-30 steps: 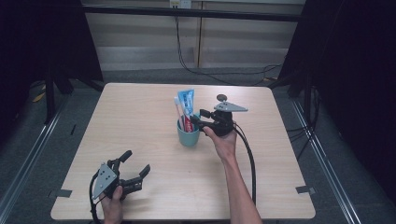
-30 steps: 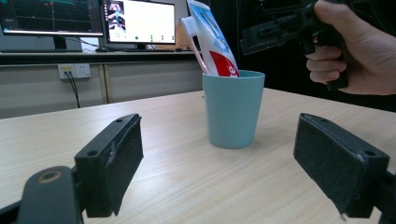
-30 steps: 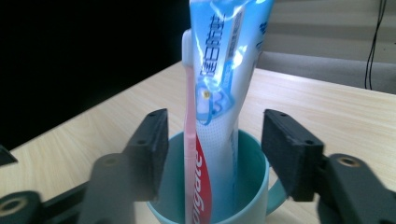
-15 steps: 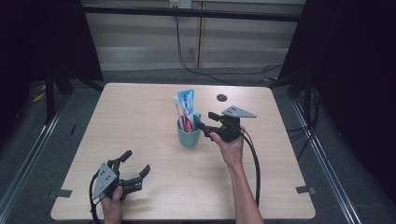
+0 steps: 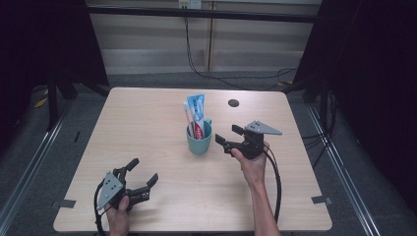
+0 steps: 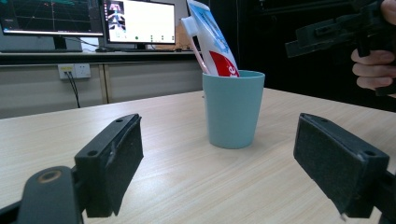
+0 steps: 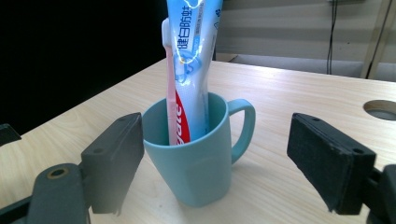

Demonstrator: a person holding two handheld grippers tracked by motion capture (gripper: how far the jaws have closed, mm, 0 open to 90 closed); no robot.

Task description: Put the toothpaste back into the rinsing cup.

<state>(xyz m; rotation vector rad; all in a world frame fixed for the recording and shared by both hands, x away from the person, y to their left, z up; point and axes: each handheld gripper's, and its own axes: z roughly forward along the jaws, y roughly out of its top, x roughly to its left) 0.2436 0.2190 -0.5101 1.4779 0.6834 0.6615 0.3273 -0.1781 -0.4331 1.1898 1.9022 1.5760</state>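
A teal mug (image 5: 199, 141) stands upright at the table's middle, holding a blue and red toothpaste tube (image 5: 197, 112) and a pink toothbrush (image 5: 188, 116). My right gripper (image 5: 227, 134) hovers just right of the mug, open, jaws pointing at it and apart from it. In the right gripper view the mug (image 7: 196, 161) sits between and beyond the two open pads (image 7: 116, 161), handle to the right. My left gripper (image 5: 143, 170) rests low near the front left, open and empty. The left gripper view looks at the mug (image 6: 232, 109) from well back, with the right gripper (image 6: 327, 32) beyond.
A round hole (image 5: 233, 103) lies in the tabletop behind the right gripper. Black cables (image 5: 275, 177) trail from the right gripper toward the front edge. Monitors (image 6: 135, 21) stand off the table past the mug in the left gripper view. Dark curtains flank the table.
My right gripper has drawn back from the mug toward the table's front and a little right, still open. The left gripper, mug and its contents have stayed put.
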